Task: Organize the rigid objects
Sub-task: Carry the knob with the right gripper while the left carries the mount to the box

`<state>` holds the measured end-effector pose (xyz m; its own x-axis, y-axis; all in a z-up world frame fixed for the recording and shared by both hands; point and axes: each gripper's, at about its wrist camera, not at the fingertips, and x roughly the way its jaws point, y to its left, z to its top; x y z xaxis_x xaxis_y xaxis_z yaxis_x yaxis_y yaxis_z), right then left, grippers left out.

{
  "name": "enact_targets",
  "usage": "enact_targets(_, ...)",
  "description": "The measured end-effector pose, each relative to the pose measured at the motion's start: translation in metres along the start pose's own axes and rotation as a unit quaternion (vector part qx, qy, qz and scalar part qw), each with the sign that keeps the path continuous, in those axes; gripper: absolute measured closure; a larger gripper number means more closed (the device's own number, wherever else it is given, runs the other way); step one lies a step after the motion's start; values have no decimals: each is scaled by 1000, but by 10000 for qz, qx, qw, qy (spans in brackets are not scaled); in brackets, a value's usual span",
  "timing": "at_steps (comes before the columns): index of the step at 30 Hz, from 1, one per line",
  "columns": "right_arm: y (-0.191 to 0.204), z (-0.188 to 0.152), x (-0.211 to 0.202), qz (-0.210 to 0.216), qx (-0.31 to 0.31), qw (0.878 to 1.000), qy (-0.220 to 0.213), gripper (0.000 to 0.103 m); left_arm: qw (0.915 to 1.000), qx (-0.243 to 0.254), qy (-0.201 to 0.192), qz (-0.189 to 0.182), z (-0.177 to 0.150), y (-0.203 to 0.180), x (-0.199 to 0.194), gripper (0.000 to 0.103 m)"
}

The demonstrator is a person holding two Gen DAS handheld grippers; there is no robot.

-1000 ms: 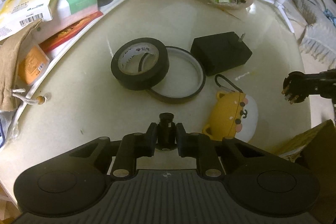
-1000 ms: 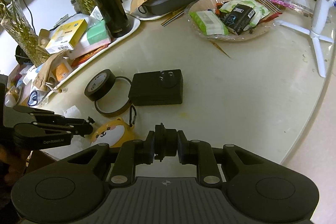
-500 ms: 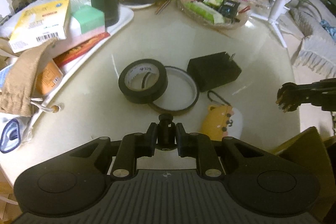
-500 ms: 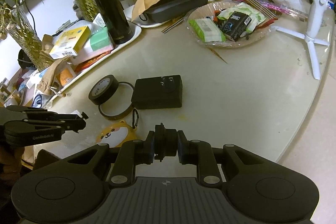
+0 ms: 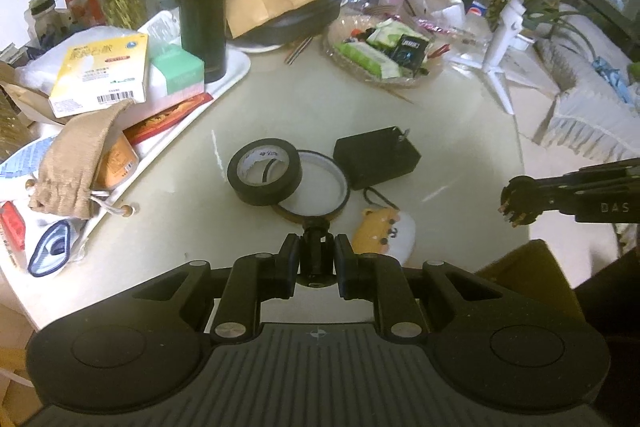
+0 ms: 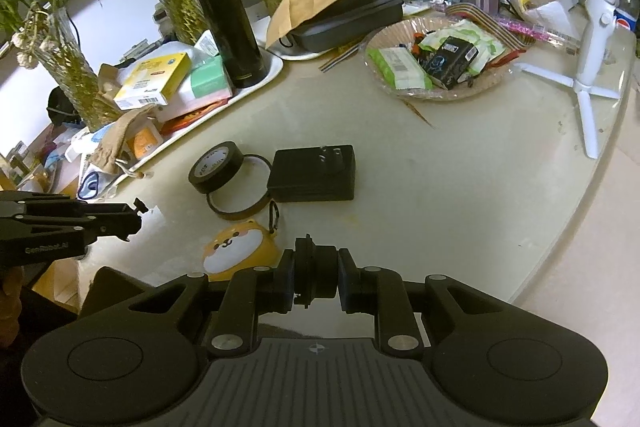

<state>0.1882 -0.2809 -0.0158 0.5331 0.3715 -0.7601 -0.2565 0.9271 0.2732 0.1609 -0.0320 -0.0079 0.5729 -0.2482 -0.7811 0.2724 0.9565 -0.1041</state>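
Grippers: we note the left gripper (image 5: pixel 316 259) and right gripper (image 6: pixel 316 285) are both closed with nothing from the table between the pads, each clamped only on its own small black knob. Since a second ago both have lifted back from the tape roll (image 5: pixel 264 177). Touching that roll lies a thin ring (image 5: pixel 316 193); just beyond the ring sits the black charger (image 5: pixel 376 157), nearer us the yellow dog case (image 6: pixel 240 251). Nothing is picked yet; we judge sorting has not begun.
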Motion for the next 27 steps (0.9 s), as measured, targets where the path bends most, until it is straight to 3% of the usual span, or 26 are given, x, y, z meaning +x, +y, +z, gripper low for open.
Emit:
enact_targets(11,8,-10,-24,83,-13,9999,-78,79,9999,-3,-62,-143,-19,-12,-32,84)
enact_targets(27,25,-27,-49,186,-173,9996,-159,79,9988,-412,246,-101,-51,-9,-37,83)
